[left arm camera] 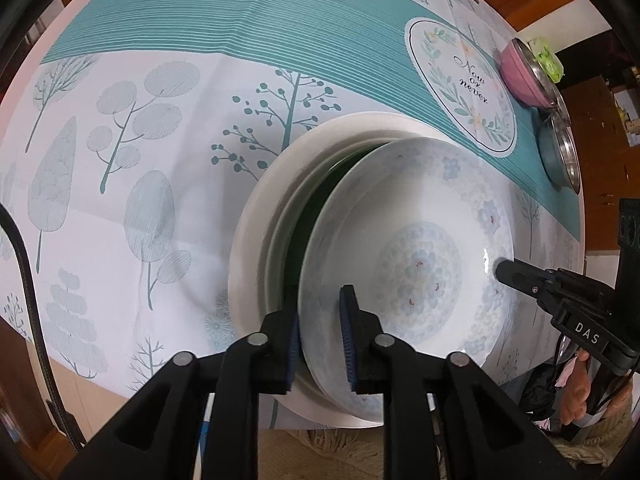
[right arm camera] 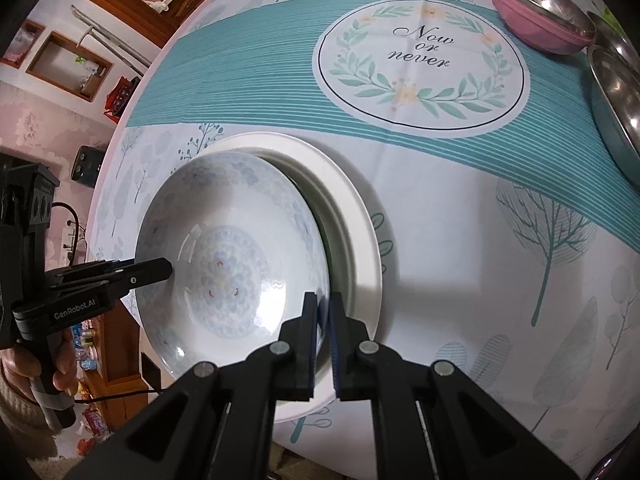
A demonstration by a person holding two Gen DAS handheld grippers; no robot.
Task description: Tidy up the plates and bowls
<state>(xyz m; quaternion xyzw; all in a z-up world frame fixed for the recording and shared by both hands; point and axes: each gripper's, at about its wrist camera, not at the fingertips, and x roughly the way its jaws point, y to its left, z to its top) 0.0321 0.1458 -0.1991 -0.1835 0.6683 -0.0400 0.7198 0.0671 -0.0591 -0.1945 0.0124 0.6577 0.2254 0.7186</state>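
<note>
A white deep plate with a pale blue flower pattern [left arm camera: 420, 240] [right arm camera: 232, 248] lies tilted on a stack of plates. The stack has a wide white plate [left arm camera: 256, 248] [right arm camera: 360, 240] at the bottom and a dark green one [left arm camera: 316, 216] showing in the gap. My left gripper [left arm camera: 320, 340] [right arm camera: 166, 268] straddles one side of the flowered plate's rim. Its outer pad is by the underside and its inner pad [left arm camera: 348, 336] stands a little off the plate. My right gripper [right arm camera: 323, 320] [left arm camera: 502, 270] is shut on the opposite side of the rim.
A pink bowl with a steel inside [left arm camera: 524, 76] [right arm camera: 536, 12] and a blue-sided steel bowl [left arm camera: 560, 156] [right arm camera: 616, 112] sit at the table's far right. The tablecloth's round "Now or never" print [right arm camera: 420, 64] lies beyond the stack. The table's near edge runs just under the plates.
</note>
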